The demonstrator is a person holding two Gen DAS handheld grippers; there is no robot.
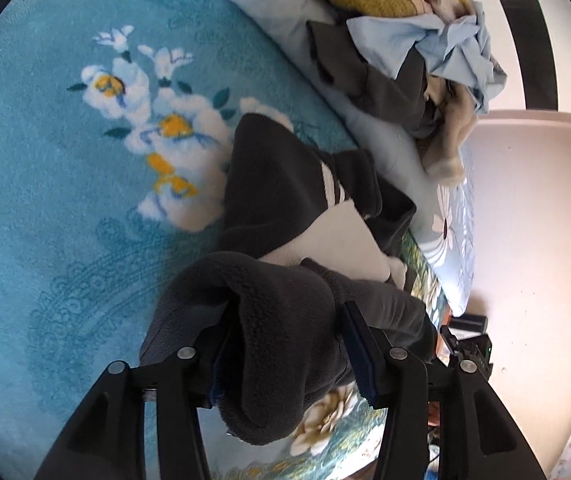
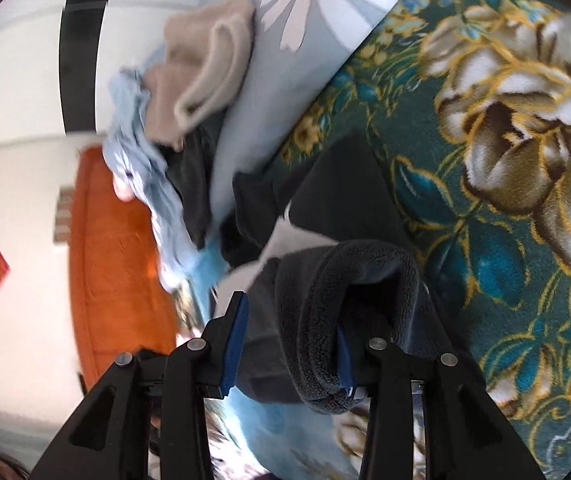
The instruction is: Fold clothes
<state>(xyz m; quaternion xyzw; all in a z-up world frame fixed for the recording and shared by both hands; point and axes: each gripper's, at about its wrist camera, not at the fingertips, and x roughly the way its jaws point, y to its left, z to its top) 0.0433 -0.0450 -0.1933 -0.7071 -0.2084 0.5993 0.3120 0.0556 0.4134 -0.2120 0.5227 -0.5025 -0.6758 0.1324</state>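
A dark grey fleece garment (image 1: 277, 184) with white stripes and a white panel hangs over the teal floral blanket (image 1: 45, 200). My left gripper (image 1: 289, 336) is shut on a thick fold of its grey fleece, which drapes over both fingers. My right gripper (image 2: 289, 340) is shut on another fold of the same garment (image 2: 345, 280), lifted above the dark green floral blanket (image 2: 485, 240). The garment stretches between the two grippers.
A pile of unfolded clothes (image 1: 425, 52) lies on a pale blue pillow: mustard knit, light blue shirt, dark grey and beige pieces. The same pile shows in the right wrist view (image 2: 173, 128). An orange wooden headboard (image 2: 113, 260) and white wall stand behind.
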